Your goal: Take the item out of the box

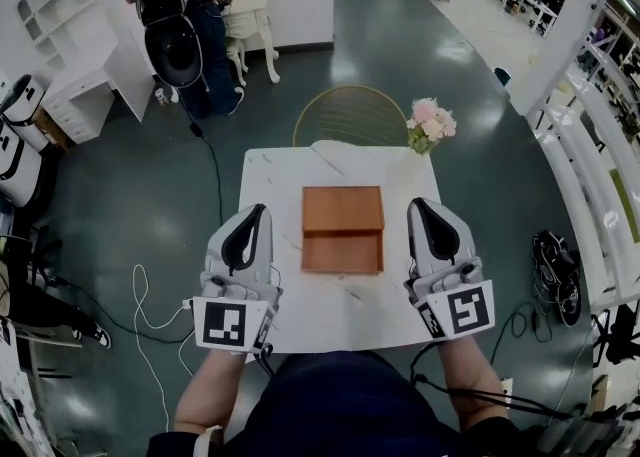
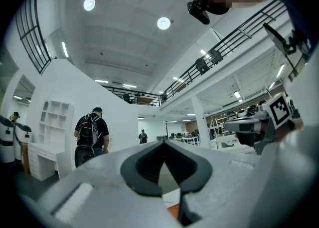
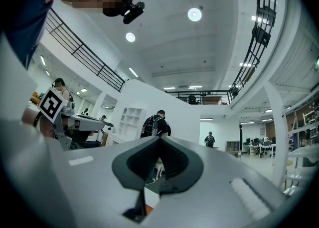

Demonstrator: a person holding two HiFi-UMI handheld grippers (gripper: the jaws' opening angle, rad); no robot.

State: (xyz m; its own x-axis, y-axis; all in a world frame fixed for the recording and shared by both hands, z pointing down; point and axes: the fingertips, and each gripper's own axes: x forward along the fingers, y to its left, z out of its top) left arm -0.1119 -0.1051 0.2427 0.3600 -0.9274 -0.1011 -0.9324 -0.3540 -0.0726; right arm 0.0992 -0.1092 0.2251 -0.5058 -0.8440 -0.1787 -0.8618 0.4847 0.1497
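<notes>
Seated at the near edge of a white marble table [image 1: 275, 180], you hold both forearms out ahead, roughly parallel and close to level, one gripper in each hand. The marker cubes [image 1: 228, 323] face back toward you. Your left gripper [image 1: 262, 209] hangs over the near left part of the tabletop, pointing away from you, its jaws pressed together at the tips with nothing between them. The left gripper view shows the same closed jaws against the open hall. Your right gripper [image 1: 415, 203] mirrors it over the near right part of the table, jaws likewise closed and empty.

Between the two grippers, apart from both, the wooden box [image 1: 343, 229] sits flat at the middle of the table. A seam runs across it from left to right. The item inside cannot be seen.

Past the table's far edge stands a round-backed chair [image 1: 350, 115], and a bunch of pink flowers [image 1: 431, 123] rests at the far right corner. Farther off to the left, a person with a backpack [image 1: 185, 15] stands on the dark floor beside white shelving [image 1: 60, 5].
</notes>
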